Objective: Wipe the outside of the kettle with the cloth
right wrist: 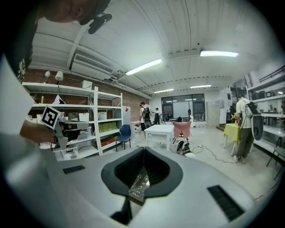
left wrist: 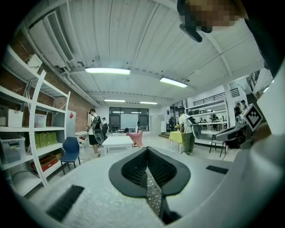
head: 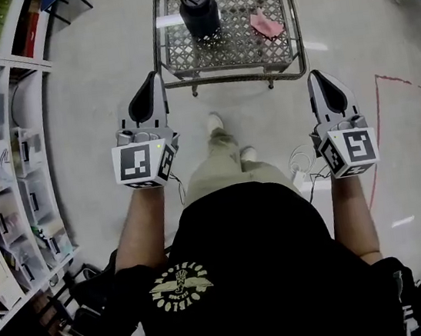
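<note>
A dark kettle [head: 198, 11] stands upright on a metal lattice table [head: 233, 78] ahead of me. A pink cloth [head: 266, 23] lies crumpled on that table, to the kettle's right and apart from it. My left gripper [head: 153, 78] is held short of the table's near left corner, shut with nothing in it. Short of the near right corner is my right gripper [head: 313, 76], shut and empty as well. Through the left gripper view the left gripper [left wrist: 147, 149] has its jaws meeting at the tip. The right gripper [right wrist: 143, 149] looks the same in its own view.
Shelving [head: 6, 153] with boxes runs along my left side. A red tape line [head: 377, 109] and white cables [head: 303, 162] lie on the floor at my right. Farther off are a white table [right wrist: 158, 130], a blue chair [left wrist: 70, 149] and people [left wrist: 186, 131] standing.
</note>
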